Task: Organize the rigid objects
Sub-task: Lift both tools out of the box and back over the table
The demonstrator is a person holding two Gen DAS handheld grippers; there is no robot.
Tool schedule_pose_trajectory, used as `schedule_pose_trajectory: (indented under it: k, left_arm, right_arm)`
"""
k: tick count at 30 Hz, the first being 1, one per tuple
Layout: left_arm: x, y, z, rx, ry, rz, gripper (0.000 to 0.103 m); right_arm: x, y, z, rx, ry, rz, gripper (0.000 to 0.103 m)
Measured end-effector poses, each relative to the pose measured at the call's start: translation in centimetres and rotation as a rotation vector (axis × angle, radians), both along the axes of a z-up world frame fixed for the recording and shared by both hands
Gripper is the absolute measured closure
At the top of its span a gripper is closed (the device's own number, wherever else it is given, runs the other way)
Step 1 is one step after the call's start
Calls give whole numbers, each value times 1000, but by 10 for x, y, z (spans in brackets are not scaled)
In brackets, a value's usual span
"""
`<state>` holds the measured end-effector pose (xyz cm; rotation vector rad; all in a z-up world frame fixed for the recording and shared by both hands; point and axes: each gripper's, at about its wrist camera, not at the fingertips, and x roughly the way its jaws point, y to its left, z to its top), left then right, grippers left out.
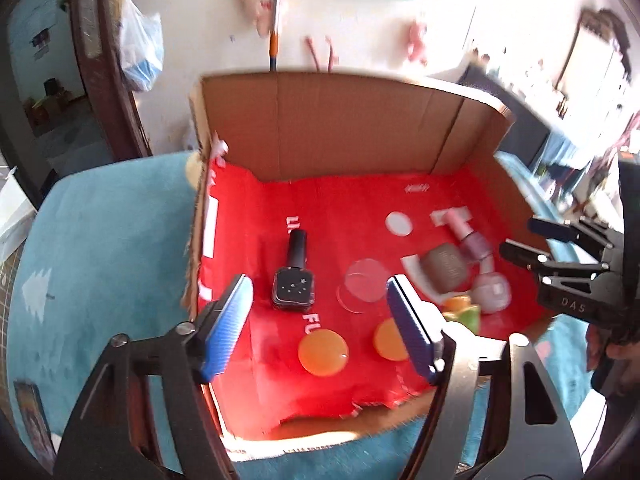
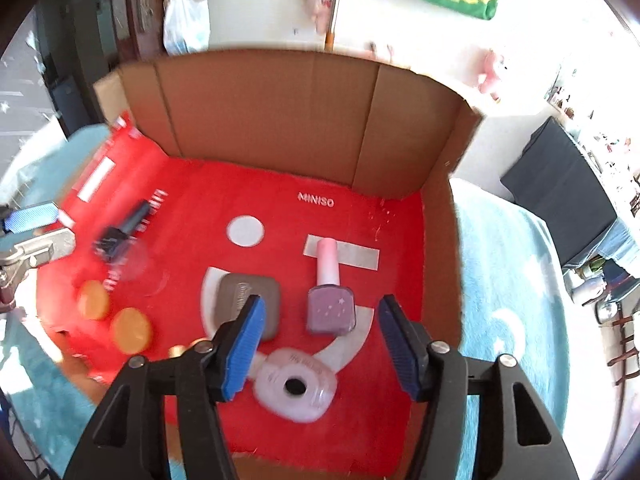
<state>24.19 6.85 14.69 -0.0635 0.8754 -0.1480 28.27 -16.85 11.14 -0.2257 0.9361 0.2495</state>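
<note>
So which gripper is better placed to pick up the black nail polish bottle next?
Left. The black nail polish bottle lies just ahead of the open left gripper, between its fingers' line. The right gripper hovers over the purple bottle across the box.

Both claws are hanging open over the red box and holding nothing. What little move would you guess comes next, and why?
Probably the left claw dips toward the black nail polish bottle. It lies alone on the red liner just ahead of that claw's open fingers, with room on both sides, whereas the pale bottles under the right claw crowd together. That is a guess.
</note>
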Motion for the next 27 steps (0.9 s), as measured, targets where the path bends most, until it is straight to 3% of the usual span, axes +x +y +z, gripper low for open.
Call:
schedule_pose_trajectory:
  k: [8,11,16,21,27]
  left_arm:
    - [-73,-1,43,-49,-209,21,22]
    - [-103,-3,54,-51,-289,28,21]
    - [-149,-9,60,-41,-396,52,10]
    - [-189,-21,47,-13,-461,69,7]
    - [-219,-31,18,-12,-467,86,7]
  right_arm:
    - [-80,-16,58,109,-201,24,29]
    - [-109,-20,78,122,-283,32,19]
    - [-166,-26,102,148,-415,48,11]
    - [-222,-33,98,157,-512,41,2]
    - [-268,-44,72,197,-567,3,0]
